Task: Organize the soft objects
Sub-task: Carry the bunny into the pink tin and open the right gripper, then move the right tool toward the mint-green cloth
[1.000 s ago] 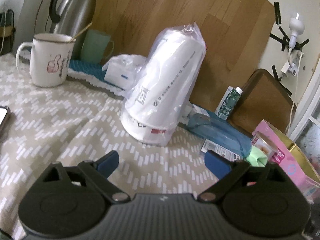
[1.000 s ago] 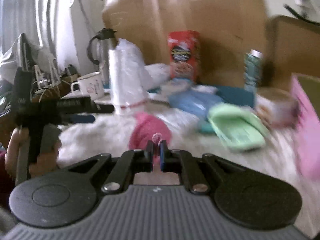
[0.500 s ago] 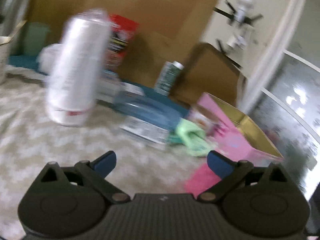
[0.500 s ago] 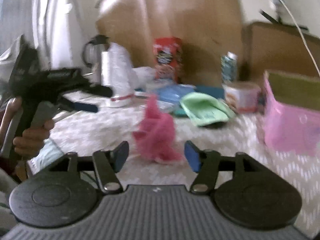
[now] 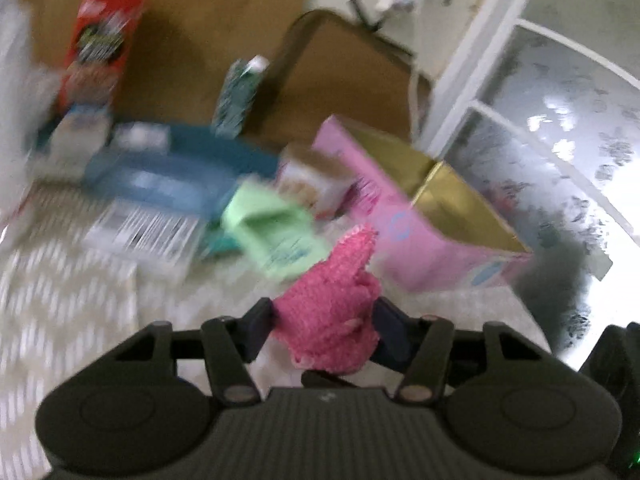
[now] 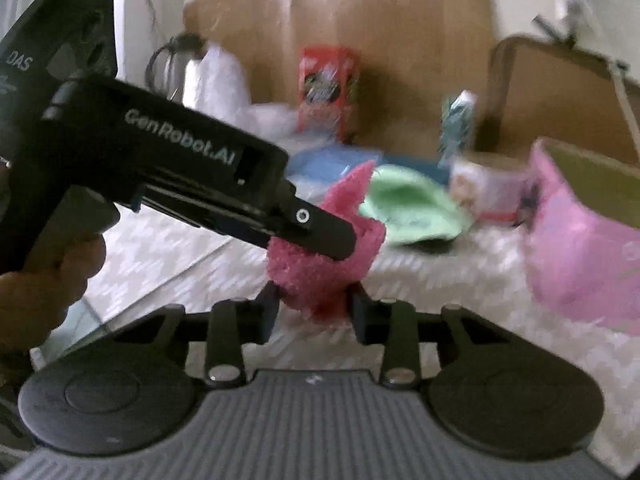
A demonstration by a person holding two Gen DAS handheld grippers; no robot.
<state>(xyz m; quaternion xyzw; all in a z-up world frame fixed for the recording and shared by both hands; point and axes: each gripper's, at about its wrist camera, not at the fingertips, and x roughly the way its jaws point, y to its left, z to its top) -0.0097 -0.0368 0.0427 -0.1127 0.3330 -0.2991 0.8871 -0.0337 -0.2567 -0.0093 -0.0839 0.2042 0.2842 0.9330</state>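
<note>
A crumpled pink fuzzy cloth (image 5: 332, 304) stands on the patterned tablecloth, in front of an open pink box (image 5: 404, 224). My left gripper (image 5: 326, 330) has its fingers closed against both sides of the cloth. In the right wrist view the left gripper (image 6: 320, 232) comes in from the left and clamps the cloth (image 6: 320, 264) near its middle. My right gripper (image 6: 314, 306) has its fingers close on either side of the cloth's bottom; the frames do not show whether they press it.
A light green pouch (image 6: 412, 208) lies behind the cloth. A small tub (image 6: 488, 188), blue packets (image 5: 160, 188), a red carton (image 6: 328, 88), a green can (image 6: 456, 120), a white wrapped roll (image 6: 220, 80) and a wooden board stand further back. A window (image 5: 560, 120) is on the right.
My left gripper swung right from the white roll to the pink cloth and closed on it. My right gripper opened, dropping the cloth on the table, and now sits narrowed around its base.
</note>
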